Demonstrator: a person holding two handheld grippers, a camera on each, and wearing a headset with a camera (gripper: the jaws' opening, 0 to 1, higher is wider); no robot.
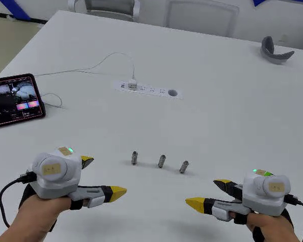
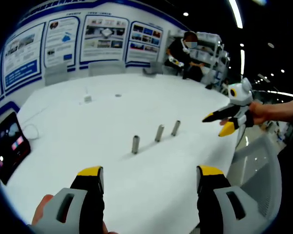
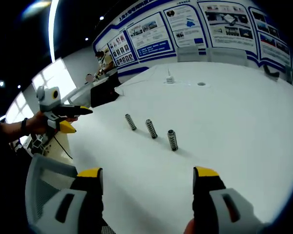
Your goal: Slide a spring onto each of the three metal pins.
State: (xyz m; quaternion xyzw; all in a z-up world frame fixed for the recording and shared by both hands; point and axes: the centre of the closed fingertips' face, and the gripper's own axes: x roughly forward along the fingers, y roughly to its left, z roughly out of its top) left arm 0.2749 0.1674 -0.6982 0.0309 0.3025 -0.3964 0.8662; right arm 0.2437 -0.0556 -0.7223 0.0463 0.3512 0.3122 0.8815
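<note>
"Where are your hands right now?"

"Low over the white table (image 1: 217, 75), near its close edge. My left gripper (image 1: 103, 176) is out to the left and my right gripper (image 1: 207, 192) out to the right, with the yellow tips aimed inward at each other."

"Have you got hold of anything?"

"No. Both pairs of jaws are spread wide, and in each gripper view I see bare tabletop between my fingertips (image 2: 90, 171)."

"And the pins?"

"They stand in a row on the table, between my two grippers and a little beyond them: the left pin (image 1: 135, 158), the middle pin (image 1: 161, 161) and the right pin (image 1: 184, 167). They're apart from one another, and neither gripper touches them. In the right gripper view a spring (image 3: 172, 140) coils around the right pin, and the other two pins show the same coils. The left gripper view is too soft for me to make out the coils."

"What else is on the table?"

"A power strip (image 1: 149, 89) sits farther back with a white cable (image 1: 91, 68) plugged into it. A tablet (image 1: 12, 101) with a lit screen lies at the left edge."
</note>
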